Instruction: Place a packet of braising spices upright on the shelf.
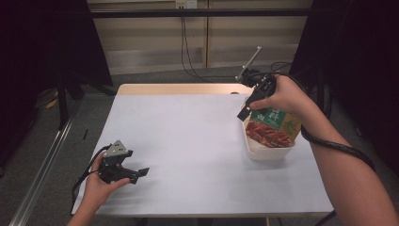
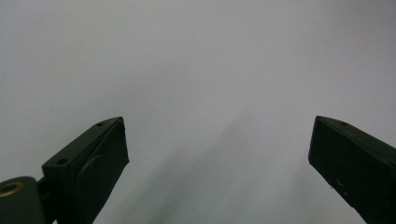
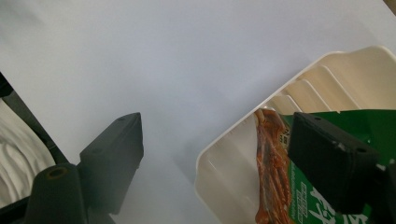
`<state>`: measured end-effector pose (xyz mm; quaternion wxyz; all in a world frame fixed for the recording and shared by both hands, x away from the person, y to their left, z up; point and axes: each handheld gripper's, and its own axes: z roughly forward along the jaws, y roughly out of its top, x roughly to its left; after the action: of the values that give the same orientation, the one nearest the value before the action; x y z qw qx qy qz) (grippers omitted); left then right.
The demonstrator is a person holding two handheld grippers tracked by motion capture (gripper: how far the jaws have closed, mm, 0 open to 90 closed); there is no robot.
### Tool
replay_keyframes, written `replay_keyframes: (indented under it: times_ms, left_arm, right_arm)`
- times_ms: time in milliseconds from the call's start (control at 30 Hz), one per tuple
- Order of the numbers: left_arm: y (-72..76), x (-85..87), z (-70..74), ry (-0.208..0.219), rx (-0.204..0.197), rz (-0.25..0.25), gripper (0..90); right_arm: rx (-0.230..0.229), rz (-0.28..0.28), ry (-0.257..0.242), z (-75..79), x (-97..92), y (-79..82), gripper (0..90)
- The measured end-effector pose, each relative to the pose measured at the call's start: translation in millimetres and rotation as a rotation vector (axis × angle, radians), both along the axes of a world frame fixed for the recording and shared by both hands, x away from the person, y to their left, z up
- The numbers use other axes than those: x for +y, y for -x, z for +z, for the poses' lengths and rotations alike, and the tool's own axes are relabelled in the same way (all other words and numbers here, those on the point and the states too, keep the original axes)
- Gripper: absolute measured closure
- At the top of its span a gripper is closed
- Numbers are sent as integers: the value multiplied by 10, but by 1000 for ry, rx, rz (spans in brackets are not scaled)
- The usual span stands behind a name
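Your left gripper (image 1: 141,173) rests near the worktop's (image 1: 188,141) front-left corner, fingers apart (nothing between); your right gripper (image 1: 244,114), fingers apart, hovers beside the packet (image 1: 274,126) in the cream tray (image 1: 263,153) near the right edge.

Two hand-held black grippers, bare forearms

The left gripper (image 1: 141,172) was black, topped by a grey three-cornered plate, with a black cable trailing from it; in the left gripper view its blocky jaws showed small screw holes and a brass-coloured fitting at the base. The right gripper (image 1: 244,113) was black too, with a thin grey plate at its back and a thick black cable looping along the sleeveless forearm.
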<state>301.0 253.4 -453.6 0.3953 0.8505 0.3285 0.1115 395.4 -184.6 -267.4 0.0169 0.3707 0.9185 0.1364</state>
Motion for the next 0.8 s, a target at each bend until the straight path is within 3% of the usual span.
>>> replay_keyframes:
  times_ms: [500,800]
  left_arm:
    - [0,0,0,1,1,1,46]
    - [-6,4,0,-8,-1,-8,46]
  right_arm:
    - [9,60,-37,-330,215,6,176]
    - [13,88,-31,-515,316,62,169]
